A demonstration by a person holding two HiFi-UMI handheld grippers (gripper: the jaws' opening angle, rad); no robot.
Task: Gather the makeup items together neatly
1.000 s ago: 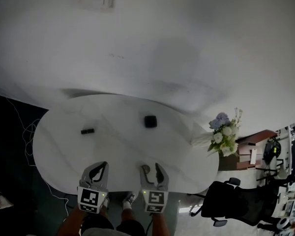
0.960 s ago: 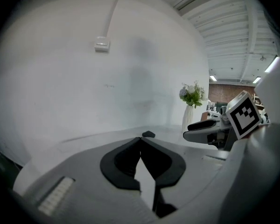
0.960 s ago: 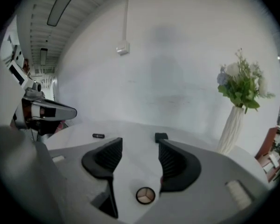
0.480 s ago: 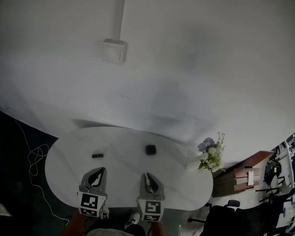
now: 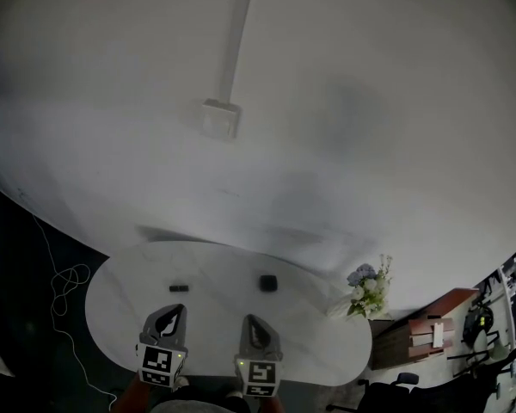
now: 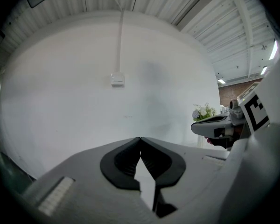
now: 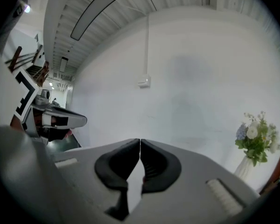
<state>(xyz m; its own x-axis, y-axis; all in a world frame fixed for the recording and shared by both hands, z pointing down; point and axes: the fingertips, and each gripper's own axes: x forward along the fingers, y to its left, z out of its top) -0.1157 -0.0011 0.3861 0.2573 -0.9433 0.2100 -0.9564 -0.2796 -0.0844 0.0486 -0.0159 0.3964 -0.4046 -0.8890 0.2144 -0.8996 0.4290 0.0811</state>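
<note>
Two small black makeup items lie apart on the white oval table (image 5: 327,351): a flat narrow one (image 5: 178,287) at the left and a chunkier squarish one (image 5: 267,282) to its right. Both grippers hover side by side over the table's near edge, well short of the items. In the left gripper view my left gripper (image 6: 140,138) has its tips touching and holds nothing. My right gripper (image 7: 140,140) has just been closing and is now shut, with nothing between its jaws. In the head view the left gripper (image 5: 177,310) and the right gripper (image 5: 251,319) point at the wall.
A vase of white and blue flowers (image 5: 362,292) stands at the table's right end. A white wall with a junction box (image 5: 219,119) rises behind the table. A cable (image 5: 62,284) lies on the dark floor at the left. Furniture (image 5: 426,329) stands at the right.
Both grippers have risen and tipped up toward the wall, so the table sits lower and smaller in the head view. The right gripper's jaws went from open to shut. The two items stayed put.
</note>
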